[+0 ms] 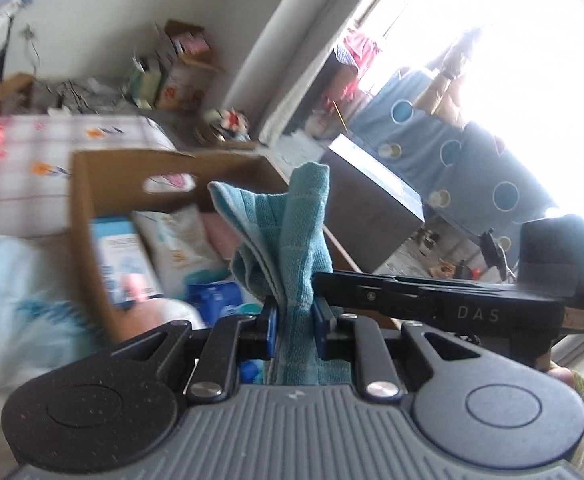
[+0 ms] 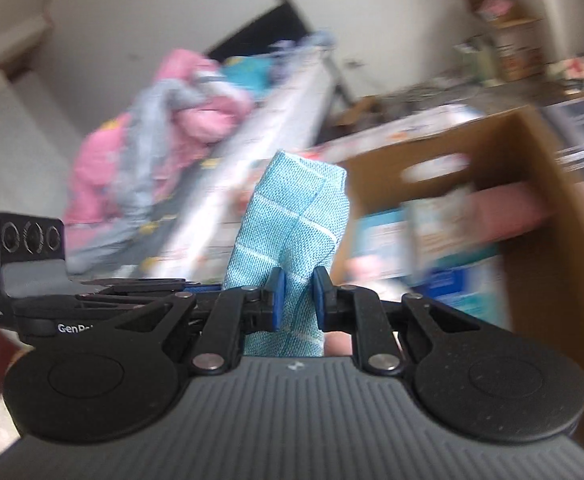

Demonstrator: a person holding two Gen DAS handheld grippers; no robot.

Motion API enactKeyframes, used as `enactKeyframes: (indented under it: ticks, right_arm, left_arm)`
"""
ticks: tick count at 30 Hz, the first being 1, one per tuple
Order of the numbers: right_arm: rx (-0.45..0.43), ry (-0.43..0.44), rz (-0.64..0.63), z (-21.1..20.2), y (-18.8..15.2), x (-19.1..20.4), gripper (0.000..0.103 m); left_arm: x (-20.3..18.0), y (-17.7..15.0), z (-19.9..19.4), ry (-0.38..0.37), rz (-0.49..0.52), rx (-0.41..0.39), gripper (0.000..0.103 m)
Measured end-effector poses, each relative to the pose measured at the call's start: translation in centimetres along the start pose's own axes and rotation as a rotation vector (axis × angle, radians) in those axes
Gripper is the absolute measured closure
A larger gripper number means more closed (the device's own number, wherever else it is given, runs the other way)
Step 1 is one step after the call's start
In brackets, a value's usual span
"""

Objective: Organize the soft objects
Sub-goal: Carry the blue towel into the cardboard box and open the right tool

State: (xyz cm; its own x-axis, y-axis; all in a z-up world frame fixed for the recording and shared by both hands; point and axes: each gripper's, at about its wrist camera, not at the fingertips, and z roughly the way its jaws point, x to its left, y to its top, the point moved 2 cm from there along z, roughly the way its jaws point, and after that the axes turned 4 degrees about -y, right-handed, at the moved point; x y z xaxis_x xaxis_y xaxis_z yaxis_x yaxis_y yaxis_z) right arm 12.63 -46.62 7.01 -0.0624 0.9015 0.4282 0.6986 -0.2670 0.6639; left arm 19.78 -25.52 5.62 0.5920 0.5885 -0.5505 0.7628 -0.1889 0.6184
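The teal towel [image 1: 292, 240] is off the ground, bunched and pinched at two spots, one fold standing up past each tool's fingertips. The left gripper [image 1: 295, 316] has its blue pads [image 1: 270, 330] clamped on a gathered fold; the right gripper [image 2: 295, 300] is likewise shut on a paler-looking part of the cloth [image 2: 292, 224], which I take to be the same towel. The other tool's body crosses each view just beside the fingers, so the two grips sit close together.

Ahead of both grippers and a little lower stands an open cardboard box [image 1: 92, 200] with soft packets [image 1: 176, 240] already in it. Everything else is blurred.

I'd guess the towel is being folded or carried toward that box. To do it well, keep both grips firm and draw the tools apart evenly so the cloth pulls flat, then lower it over the packets before letting go, one side at a time
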Motion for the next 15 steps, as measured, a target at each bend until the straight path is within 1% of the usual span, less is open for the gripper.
enactKeyframes:
  ticks: [2, 4, 6, 7, 9, 13, 15]
  right_arm:
    - [0.017, -0.079, -0.021, 0.3, 0.8, -2.4, 0.089]
    - [0.043, -0.149, -0.049, 0.9, 1.3, -4.5, 0.089]
    - [0.062, -0.226, -0.108, 1.8, 1.5, -6.0, 0.089]
    - [0.072, -0.262, -0.141, 2.4, 1.6, -6.5, 0.089]
    - [0.09, -0.334, -0.207, 4.1, 1.8, -7.0, 0.089]
    - [0.108, -0.43, -0.295, 6.8, 2.3, -8.0, 0.088]
    - [0.102, -0.448, -0.313, 7.2, 2.7, -8.3, 0.088]
  left_arm:
    - [0.0, 0.8, 3.8, -0.022, -0.016, 0.037, 0.085]
    - [0.0, 1.1, 6.8, -0.025, -0.038, 0.071, 0.085]
    - [0.3, 1.3, 9.4, -0.026, -0.059, 0.1, 0.085]
    - [0.4, 1.4, 10.6, -0.019, -0.065, 0.112, 0.087]
    - [0.8, 1.4, 12.6, 0.015, -0.064, 0.133, 0.087]
    - [2.2, 1.2, 15.5, 0.063, -0.113, 0.195, 0.085]
    - [2.6, 1.1, 16.6, 0.081, -0.115, 0.22, 0.085]
